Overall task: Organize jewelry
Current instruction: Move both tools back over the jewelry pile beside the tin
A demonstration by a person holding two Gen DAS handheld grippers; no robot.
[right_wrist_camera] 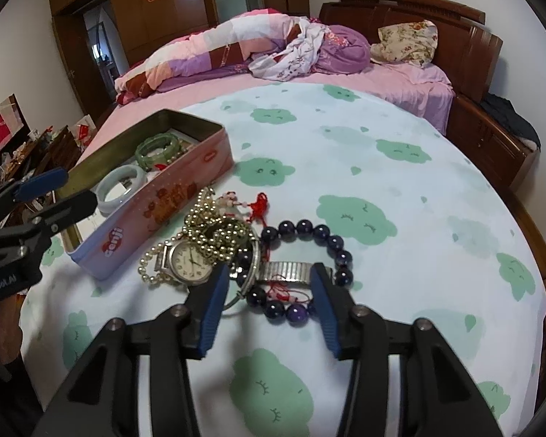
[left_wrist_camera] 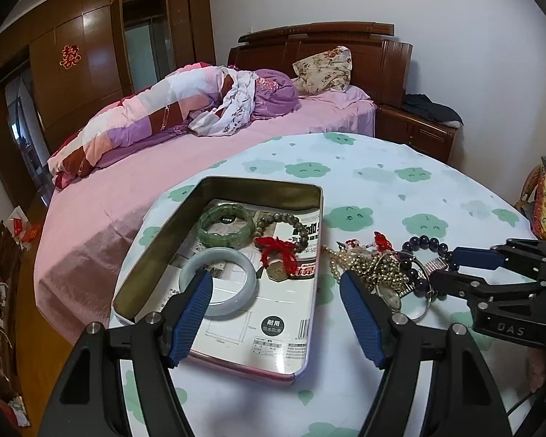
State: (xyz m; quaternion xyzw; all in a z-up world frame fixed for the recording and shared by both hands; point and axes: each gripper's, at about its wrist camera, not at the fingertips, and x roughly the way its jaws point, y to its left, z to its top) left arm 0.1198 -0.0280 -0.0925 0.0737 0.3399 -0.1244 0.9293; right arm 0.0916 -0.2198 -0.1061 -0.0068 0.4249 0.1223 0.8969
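The tin (left_wrist_camera: 309,255) sits open on the table (right_wrist_camera: 400,116), near its left edge. Inside lie a pale bangle (left_wrist_camera: 236,284), a green bracelet (left_wrist_camera: 226,225), a brown bead bracelet (left_wrist_camera: 284,227) and a red tassel charm (left_wrist_camera: 278,253). Just beside the tin's right wall lies a tangled pile: a gold bead chain (right_wrist_camera: 214,229), a watch (right_wrist_camera: 185,260), a purple bead bracelet (right_wrist_camera: 309,233) and a red knot (right_wrist_camera: 260,204).

The left gripper (left_wrist_camera: 276,287) is wide open, holding nothing, above the tin's near end. The right gripper (right_wrist_camera: 269,284) is wide open and empty, its fingers straddling the watch band and purple beads. The table beyond the pile is bare cloth; a bed (right_wrist_camera: 411,73) borders the far edge.
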